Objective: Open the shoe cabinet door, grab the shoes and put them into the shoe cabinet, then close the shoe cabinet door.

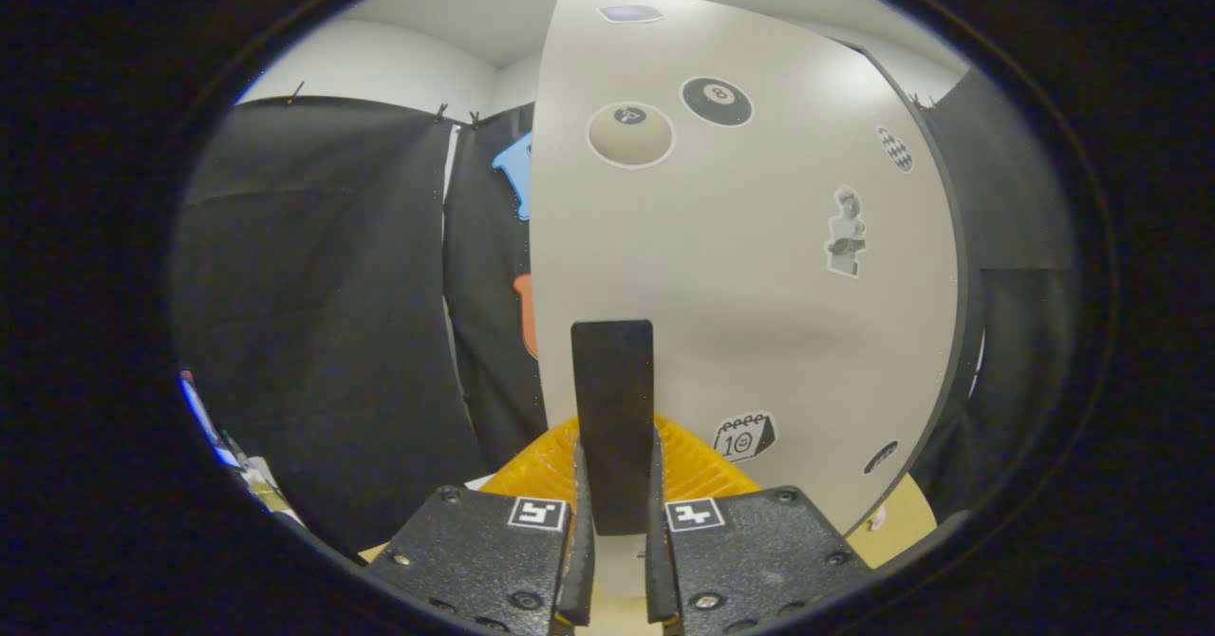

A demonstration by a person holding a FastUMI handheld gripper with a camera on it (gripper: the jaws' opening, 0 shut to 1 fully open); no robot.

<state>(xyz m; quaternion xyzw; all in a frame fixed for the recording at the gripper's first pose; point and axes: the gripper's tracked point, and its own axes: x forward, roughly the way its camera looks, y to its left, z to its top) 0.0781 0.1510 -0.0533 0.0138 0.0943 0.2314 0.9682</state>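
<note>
Gripper view: gripper [615, 560] fingers clamped on door handle [612, 408] of shoe cabinet door [759, 266]; best pulled along hinge arc, grip square.

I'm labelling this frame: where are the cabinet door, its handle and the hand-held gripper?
cabinet door [759, 266]: gripper view, bare panel face.
door handle [613, 399]: gripper view, middle of the dark bar.
hand-held gripper [615, 541]: gripper view, midway between fingertips, clamped on the handle.

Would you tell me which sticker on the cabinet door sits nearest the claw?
The calendar sticker, low on the cabinet door beside the claw; the others sit higher.
</note>
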